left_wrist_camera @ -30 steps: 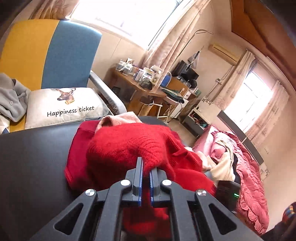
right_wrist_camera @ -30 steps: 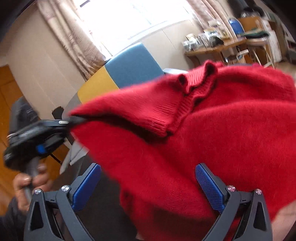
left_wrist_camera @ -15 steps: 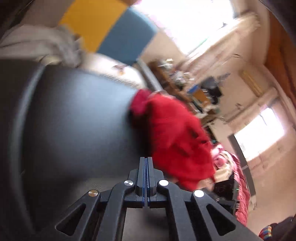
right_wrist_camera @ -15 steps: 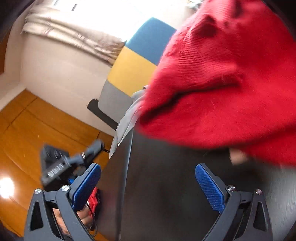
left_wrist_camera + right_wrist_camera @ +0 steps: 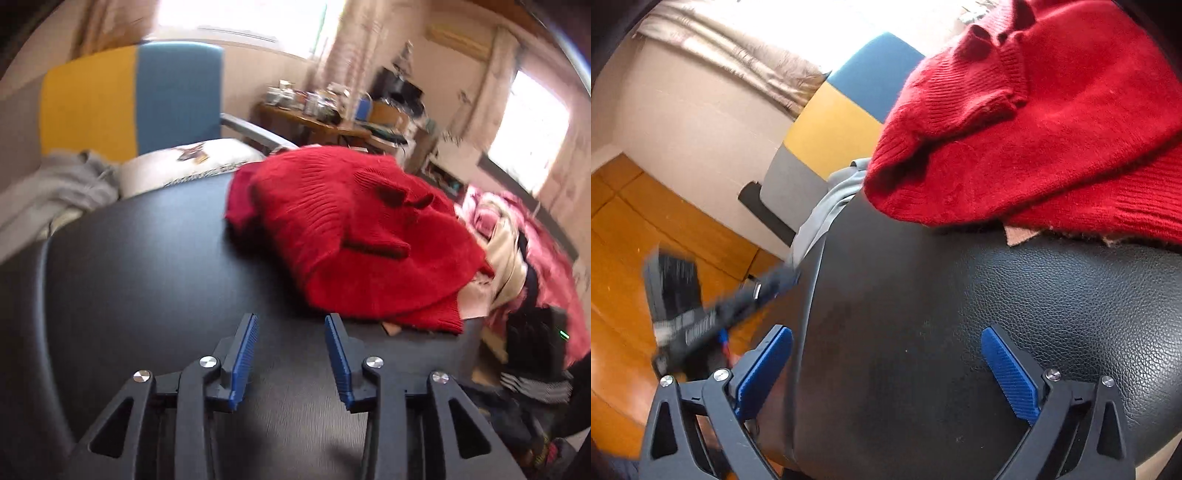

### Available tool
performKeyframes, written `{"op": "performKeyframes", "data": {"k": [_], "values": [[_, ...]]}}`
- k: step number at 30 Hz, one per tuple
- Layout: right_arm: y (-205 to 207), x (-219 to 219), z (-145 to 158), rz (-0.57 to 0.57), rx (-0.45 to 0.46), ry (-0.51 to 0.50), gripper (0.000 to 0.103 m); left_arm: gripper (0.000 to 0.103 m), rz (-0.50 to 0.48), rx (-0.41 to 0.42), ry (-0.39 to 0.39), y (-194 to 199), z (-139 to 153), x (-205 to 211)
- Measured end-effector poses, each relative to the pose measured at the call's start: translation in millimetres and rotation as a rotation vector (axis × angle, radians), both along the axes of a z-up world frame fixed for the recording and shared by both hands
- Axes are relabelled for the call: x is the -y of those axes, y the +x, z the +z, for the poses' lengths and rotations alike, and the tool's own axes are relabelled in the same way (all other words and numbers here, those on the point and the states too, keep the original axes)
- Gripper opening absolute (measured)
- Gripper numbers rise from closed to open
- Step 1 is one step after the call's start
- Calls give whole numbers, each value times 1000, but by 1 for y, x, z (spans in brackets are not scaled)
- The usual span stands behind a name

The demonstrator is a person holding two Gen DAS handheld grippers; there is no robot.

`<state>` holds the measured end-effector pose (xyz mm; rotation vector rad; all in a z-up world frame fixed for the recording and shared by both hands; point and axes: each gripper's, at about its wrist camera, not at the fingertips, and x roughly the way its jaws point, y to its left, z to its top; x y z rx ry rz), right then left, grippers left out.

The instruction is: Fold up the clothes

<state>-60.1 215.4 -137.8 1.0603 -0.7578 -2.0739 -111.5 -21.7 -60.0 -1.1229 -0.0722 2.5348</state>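
A red knitted sweater point(image 5: 354, 236) lies heaped on the far right part of a black leather tabletop point(image 5: 147, 266); a pink garment's edge point(image 5: 476, 299) pokes out beneath it. In the left wrist view my left gripper point(image 5: 290, 325) hovers over bare table short of the sweater, its jaws opening with nothing between them. The right wrist view shows the sweater point(image 5: 1052, 122) filling the upper right, the pink edge point(image 5: 1019, 232) under it, and my right gripper point(image 5: 886, 343) wide open above the table point(image 5: 960, 314), holding nothing. The blurred left gripper point(image 5: 701, 317) appears beyond the table's left edge.
A yellow and blue chair point(image 5: 129, 99) stands behind the table with a white cushion point(image 5: 192, 162) and grey clothing point(image 5: 55, 184) on it. A cluttered desk point(image 5: 325, 114) sits by the window. A bed with pink bedding point(image 5: 524, 251) lies right. Wooden floor point(image 5: 635, 236) shows left.
The left gripper let go of the red sweater, drew back over bare table and its jaws parted. The sweater dropped onto the table. The right gripper backed away from the sweater, staying open.
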Motion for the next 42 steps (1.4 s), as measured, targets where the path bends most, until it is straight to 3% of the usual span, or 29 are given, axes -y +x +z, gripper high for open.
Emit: {"op": "performKeyframes", "data": {"k": [4,8,9,11,12,13,16,18,19,20,21,23,24,25,27,30,38,42], "values": [[5,-6,1,18,-38,-45,103,38,-47,5,-85,-42,-13,-39],[-2,4,7,98,-45,1,103,38,20,41,-165,-85,-37,-47],[-5,8,9,123,-43,18,101,38,30,46,-145,-91,-40,-44],[-19,0,18,104,-21,13,85,24,47,37,-66,-98,-42,-36],[-27,-9,30,65,-65,47,73,14,58,34,-26,-98,-40,-31],[-36,-19,43,20,-121,89,68,9,68,31,13,-98,-39,-27],[-83,-45,78,-151,-241,202,57,8,90,26,115,-95,-34,-16],[-115,-61,100,-267,-319,276,58,8,89,19,144,-90,-31,-14],[-131,-70,112,-325,-358,313,65,8,83,8,153,-84,-27,-13],[-149,-76,115,-360,-335,318,74,8,77,-2,161,-79,-24,-12],[-168,-83,116,-390,-297,316,90,8,75,-8,167,-75,-21,-12],[-212,-81,109,-400,-192,321,91,8,77,-7,184,-69,-17,-10],[-228,-74,103,-355,-154,323,79,7,79,-5,193,-67,-16,-9],[-232,-63,99,-316,-143,350,43,7,80,-8,199,-64,-14,-6],[-234,-39,93,-243,-131,415,9,6,86,-19,218,-54,-8,-2],[-199,-2,98,-129,-202,414,9,5,101,-32,258,-36,2,6],[-108,59,135,57,-272,63,9,5,156,-108,369,54,37,47],[-49,87,140,159,-292,-26,11,2,211,-182,377,105,58,85]]}}
